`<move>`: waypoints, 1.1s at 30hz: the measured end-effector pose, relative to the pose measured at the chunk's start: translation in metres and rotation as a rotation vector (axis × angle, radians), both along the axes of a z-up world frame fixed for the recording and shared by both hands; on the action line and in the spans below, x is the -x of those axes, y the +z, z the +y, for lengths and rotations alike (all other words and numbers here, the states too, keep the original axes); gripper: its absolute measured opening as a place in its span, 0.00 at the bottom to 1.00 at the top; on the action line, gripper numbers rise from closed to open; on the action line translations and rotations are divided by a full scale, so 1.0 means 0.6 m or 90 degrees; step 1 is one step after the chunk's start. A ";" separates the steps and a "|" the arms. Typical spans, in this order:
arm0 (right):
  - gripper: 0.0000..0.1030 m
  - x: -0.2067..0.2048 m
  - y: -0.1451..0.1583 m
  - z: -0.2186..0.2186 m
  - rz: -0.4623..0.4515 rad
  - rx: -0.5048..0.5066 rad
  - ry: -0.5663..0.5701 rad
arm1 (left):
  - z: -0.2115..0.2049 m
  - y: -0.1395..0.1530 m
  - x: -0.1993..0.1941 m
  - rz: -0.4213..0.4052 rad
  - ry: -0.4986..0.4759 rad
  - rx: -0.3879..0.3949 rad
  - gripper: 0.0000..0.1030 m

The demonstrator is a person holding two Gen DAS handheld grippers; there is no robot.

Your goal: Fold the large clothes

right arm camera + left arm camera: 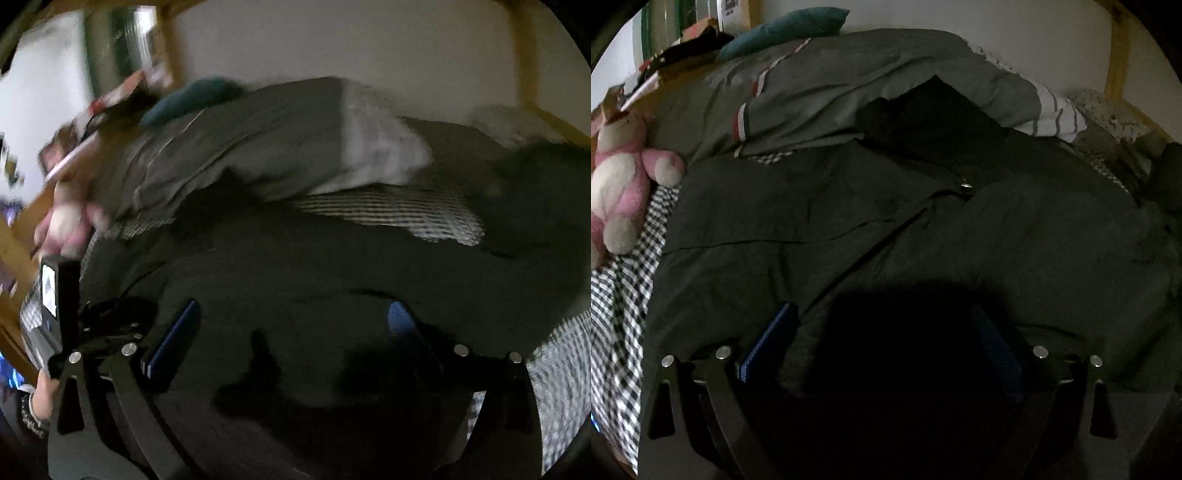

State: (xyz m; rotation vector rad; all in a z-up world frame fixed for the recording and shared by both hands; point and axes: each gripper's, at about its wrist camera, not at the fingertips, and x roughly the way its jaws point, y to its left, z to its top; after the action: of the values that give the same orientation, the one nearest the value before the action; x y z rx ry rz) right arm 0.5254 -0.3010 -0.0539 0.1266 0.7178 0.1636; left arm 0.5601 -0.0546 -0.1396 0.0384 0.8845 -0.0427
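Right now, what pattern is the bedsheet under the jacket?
Black-and-white gingham check, clearest in the left wrist view.

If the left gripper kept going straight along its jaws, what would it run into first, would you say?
Most likely the dark jacket, which fills the view ahead of the left gripper, whose jaws stand open. Farther along that line lies the grey duvet. Depth is hard to judge through the fisheye.
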 end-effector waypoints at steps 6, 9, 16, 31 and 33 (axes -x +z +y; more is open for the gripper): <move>0.97 -0.074 -0.105 0.094 0.114 0.105 0.061 | 0.008 -0.004 0.005 -0.014 0.008 0.028 0.93; 0.96 -0.069 -0.132 0.068 0.113 0.177 0.063 | 0.002 -0.008 0.002 -0.013 0.009 0.019 0.94; 0.84 -0.072 -0.120 -0.046 0.135 0.191 0.018 | -0.001 -0.010 0.001 -0.016 0.008 0.005 0.94; 0.97 -0.013 -0.125 0.005 0.097 0.219 0.036 | -0.002 -0.013 -0.001 -0.017 0.010 -0.008 0.94; 0.97 -0.012 -0.122 -0.027 0.093 0.225 -0.009 | -0.002 -0.012 -0.001 -0.017 0.010 -0.011 0.94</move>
State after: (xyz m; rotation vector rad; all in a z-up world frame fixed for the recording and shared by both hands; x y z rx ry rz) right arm 0.5325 -0.3174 -0.1273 -0.1953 0.8802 0.0116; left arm 0.5609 -0.0557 -0.1468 0.0474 0.8591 -0.0204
